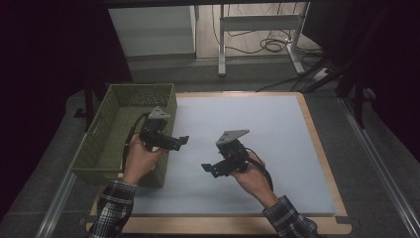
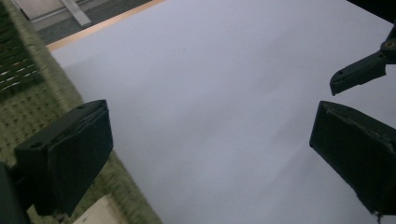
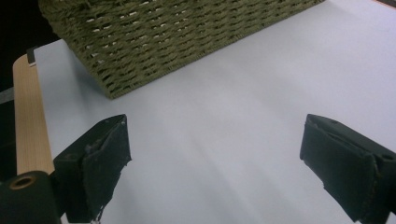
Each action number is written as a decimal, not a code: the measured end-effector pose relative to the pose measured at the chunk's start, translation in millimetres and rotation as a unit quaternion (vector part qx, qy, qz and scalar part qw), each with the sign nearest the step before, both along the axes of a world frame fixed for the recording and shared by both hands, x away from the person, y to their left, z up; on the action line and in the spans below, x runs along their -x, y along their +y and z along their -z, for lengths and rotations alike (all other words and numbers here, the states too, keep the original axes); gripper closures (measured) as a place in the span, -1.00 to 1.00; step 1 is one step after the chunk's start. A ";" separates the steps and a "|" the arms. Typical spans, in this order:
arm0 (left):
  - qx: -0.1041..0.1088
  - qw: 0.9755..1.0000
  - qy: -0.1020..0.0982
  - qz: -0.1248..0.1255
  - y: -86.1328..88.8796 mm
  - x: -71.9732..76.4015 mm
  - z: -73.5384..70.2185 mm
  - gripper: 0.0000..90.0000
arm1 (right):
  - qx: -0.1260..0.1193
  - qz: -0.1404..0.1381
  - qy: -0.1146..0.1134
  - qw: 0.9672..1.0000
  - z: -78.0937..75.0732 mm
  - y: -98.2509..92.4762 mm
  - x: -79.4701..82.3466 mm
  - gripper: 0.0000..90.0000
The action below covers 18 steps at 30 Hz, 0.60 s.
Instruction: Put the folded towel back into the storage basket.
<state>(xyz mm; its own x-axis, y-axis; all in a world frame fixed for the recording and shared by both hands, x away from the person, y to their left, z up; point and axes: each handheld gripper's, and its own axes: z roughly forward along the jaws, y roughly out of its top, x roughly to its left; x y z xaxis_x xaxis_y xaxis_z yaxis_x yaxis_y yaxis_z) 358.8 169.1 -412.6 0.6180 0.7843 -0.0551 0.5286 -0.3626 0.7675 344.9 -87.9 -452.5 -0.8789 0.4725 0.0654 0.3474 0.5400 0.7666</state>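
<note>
Left gripper [image 1: 182, 140]: jaws spread wide, nothing held, beside the basket [image 1: 115, 130].
Right gripper [image 1: 207, 168]: jaws spread wide, nothing held, above the mat [image 1: 257, 139].

The pale mat [image 1: 257, 134] lies bare and gives free passage across the table, while the green woven basket [image 1: 130, 130] stands as the one obstacle along its left edge.
</note>
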 end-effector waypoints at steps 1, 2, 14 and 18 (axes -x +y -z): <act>-0.004 1.000 0.000 0.004 -2.6 -0.2 -0.2 -1.00 | 0.000 0.001 0.001 1.000 -0.1 -3.0 0.4 -0.83; -0.006 1.000 0.001 0.007 -7.5 -0.2 0.0 -1.00 | 0.002 0.001 0.001 1.000 -0.2 -5.5 0.7 -0.84; 0.005 0.999 0.000 0.035 -48.8 0.5 6.3 -1.00 | 0.025 0.028 -0.012 0.999 6.3 -50.5 8.3 -0.88; 0.005 0.999 0.001 0.045 -62.3 2.3 10.9 -1.00 | 0.028 0.039 -0.011 0.999 9.5 -67.8 11.7 -0.88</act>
<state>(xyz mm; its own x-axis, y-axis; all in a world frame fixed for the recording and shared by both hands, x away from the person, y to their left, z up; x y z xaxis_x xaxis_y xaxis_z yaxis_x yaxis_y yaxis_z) 356.5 106.7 -423.5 0.6859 0.7249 -0.0633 0.4951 -0.4012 0.7706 333.1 -155.7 -462.0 -0.8399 0.5425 0.0180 0.3739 0.5543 0.7436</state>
